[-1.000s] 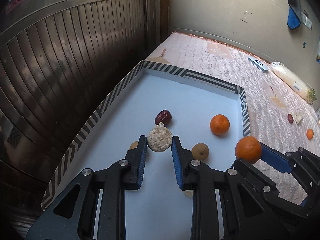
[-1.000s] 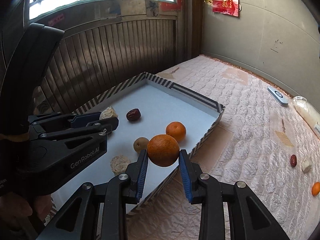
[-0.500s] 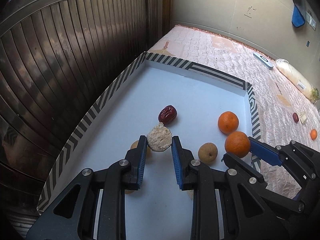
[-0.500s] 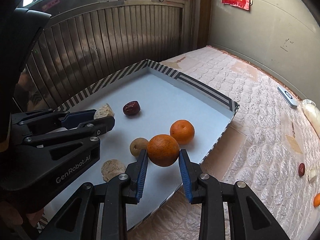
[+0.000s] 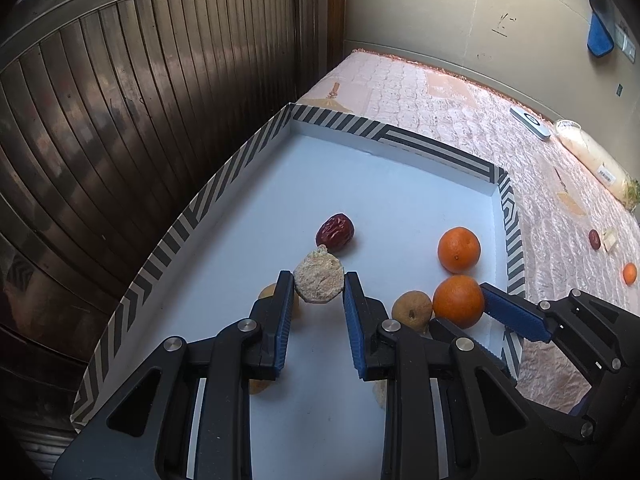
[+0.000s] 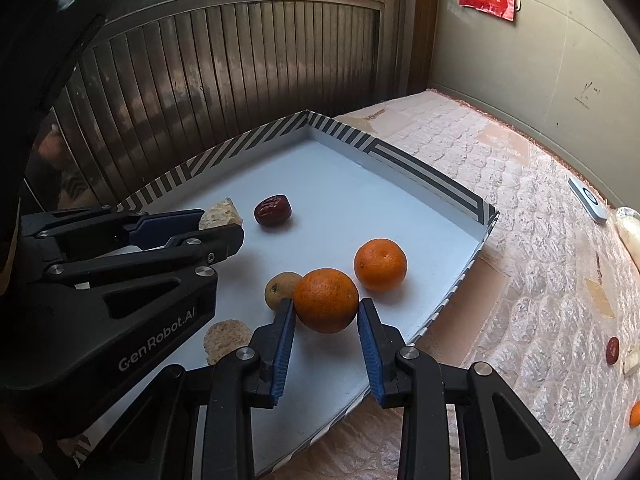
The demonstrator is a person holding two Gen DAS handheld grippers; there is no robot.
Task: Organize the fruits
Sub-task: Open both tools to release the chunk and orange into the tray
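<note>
The main risk is a bad release into a crowded corner. The right gripper (image 6: 326, 312) holds an orange (image 6: 326, 300) over the white tray (image 5: 400, 148), close to the tray's striped right rim, with a second orange (image 6: 380, 265) and a small brown fruit (image 6: 280, 290) just beside it. Let go from any height, a round fruit will likely roll, knock its neighbours, or hop the low rim onto the quilted mattress (image 6: 540, 240). The two tools also sit near each other above the tray, so a sideways move by either could bump the other and shake a fruit loose.

The left gripper (image 5: 319, 290) pinches a pale, rough, crumbly-looking piece (image 5: 319, 282) only at its fingertips; a shallow, narrow hold like that may slip or break bits off. Just past it lies a red date (image 5: 335, 232) on the tray floor.

Both tools are closed partway, jaws pressed against what they carry. Whether either fruit touches the tray floor is hard to judge through the fisheye; the orange seems to hang just above it. Another date (image 6: 612, 350) and a small orange (image 5: 629, 273) wait out on the mattress.
</note>
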